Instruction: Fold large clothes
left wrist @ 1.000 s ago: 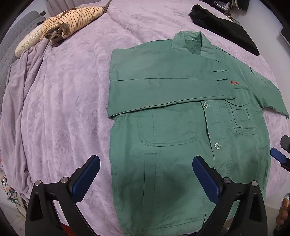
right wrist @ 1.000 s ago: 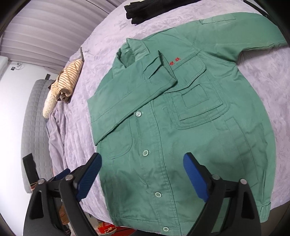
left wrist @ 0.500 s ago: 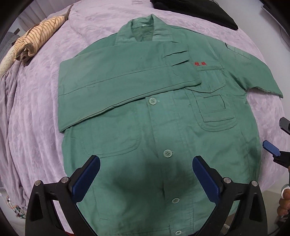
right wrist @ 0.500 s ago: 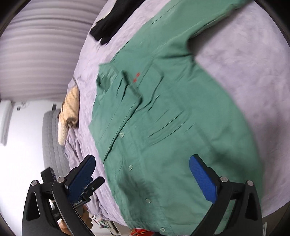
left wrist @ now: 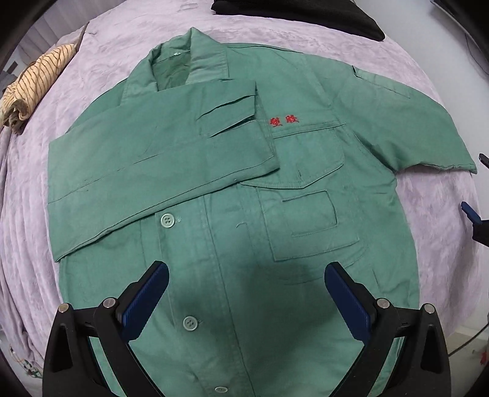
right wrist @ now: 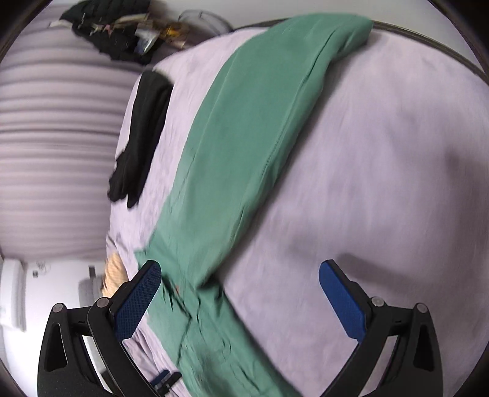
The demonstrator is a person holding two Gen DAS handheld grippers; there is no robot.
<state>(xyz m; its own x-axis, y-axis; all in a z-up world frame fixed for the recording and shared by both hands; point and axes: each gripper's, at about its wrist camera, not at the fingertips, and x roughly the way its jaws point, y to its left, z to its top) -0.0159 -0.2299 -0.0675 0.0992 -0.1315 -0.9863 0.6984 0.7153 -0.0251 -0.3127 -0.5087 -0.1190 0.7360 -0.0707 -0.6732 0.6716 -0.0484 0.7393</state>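
Note:
A green button-up work jacket (left wrist: 232,232) lies face up on the lilac bedspread (left wrist: 30,220). One sleeve (left wrist: 146,158) is folded flat across its chest, next to small red lettering. The other sleeve (right wrist: 259,107) stretches out straight over the bed, blurred in the right wrist view. My left gripper (left wrist: 244,293) hovers open over the jacket's front placket, with nothing between its blue pads. My right gripper (right wrist: 241,293) is open too, low beside the outstretched sleeve near the shoulder; a blue fingertip (left wrist: 470,212) shows at the left view's right edge.
A striped beige garment (left wrist: 33,85) lies bundled at the bed's far left. A black garment (left wrist: 299,15) lies beyond the collar, also seen as a dark strip (right wrist: 143,134) in the right view. Pale ribbed curtains (right wrist: 52,152) and clutter stand behind the bed.
The left gripper has advanced and lowered over the jacket's chest. The right gripper has swung sharply right and now looks along the outstretched sleeve, with motion blur.

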